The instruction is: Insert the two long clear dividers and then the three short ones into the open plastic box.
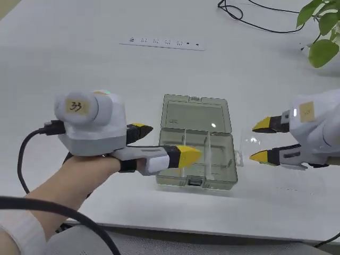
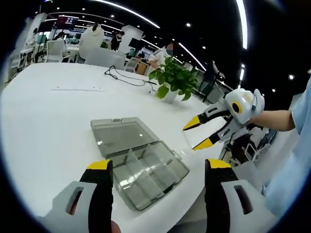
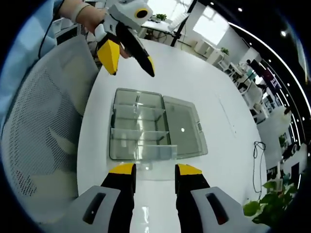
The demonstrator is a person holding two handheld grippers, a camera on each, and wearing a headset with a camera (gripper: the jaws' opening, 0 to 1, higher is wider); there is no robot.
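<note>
Open plastic box, long axis crosswise, lid beyond; left gripper spread wide at its left, right gripper at its right pinching a short clear divider.

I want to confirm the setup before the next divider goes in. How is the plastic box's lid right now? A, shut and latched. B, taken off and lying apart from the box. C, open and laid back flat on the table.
C: the lid lies open and flat on the table, joined to the far edge of the plastic box.
</note>
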